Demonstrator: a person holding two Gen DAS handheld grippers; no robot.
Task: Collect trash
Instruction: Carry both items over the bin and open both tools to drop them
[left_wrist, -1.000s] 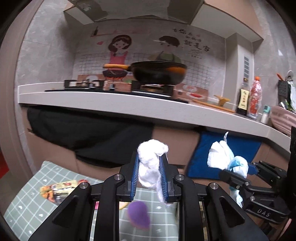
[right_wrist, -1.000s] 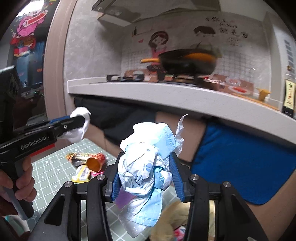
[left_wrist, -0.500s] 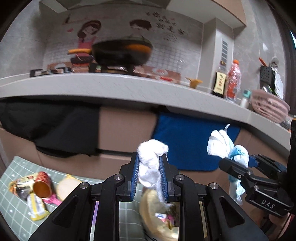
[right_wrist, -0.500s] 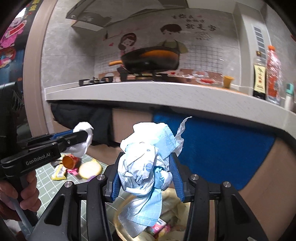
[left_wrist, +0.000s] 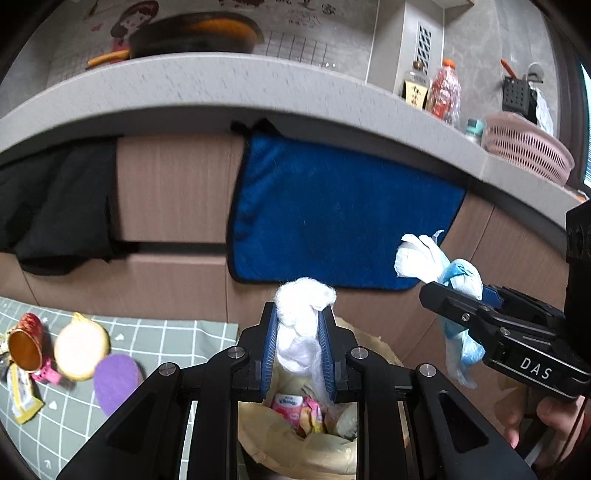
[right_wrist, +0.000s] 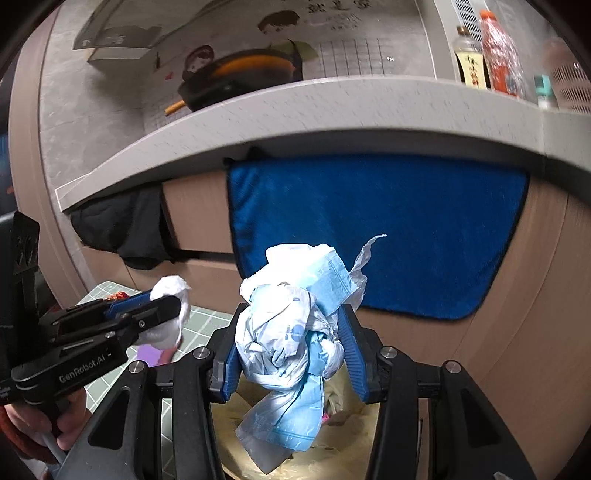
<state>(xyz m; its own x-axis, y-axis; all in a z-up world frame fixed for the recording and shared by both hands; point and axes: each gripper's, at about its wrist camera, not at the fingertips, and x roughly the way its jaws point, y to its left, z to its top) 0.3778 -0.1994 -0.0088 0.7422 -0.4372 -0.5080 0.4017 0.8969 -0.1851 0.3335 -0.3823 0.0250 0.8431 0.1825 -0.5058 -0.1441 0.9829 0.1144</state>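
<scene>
In the left wrist view, the left gripper (left_wrist: 297, 345) has its blue fingers (left_wrist: 269, 347) closed narrowly on a white cotton wad (left_wrist: 301, 314) that bulges above their tips, with the open trash bag (left_wrist: 295, 432) below and just beyond them, and the purple disc (left_wrist: 116, 380), round yellow piece (left_wrist: 81, 350) and red cup (left_wrist: 26, 347) on the checked mat (left_wrist: 155, 339) off to their left. In the right wrist view, the right gripper (right_wrist: 291, 349) has its fingers (right_wrist: 231, 365) about half spread, clamping a crumpled bundle of white tissue and blue plastic (right_wrist: 295, 325) that rises above the tips and hangs down between them over the bag, with the blue towel (right_wrist: 373, 229) on the cabinet front beyond.
</scene>
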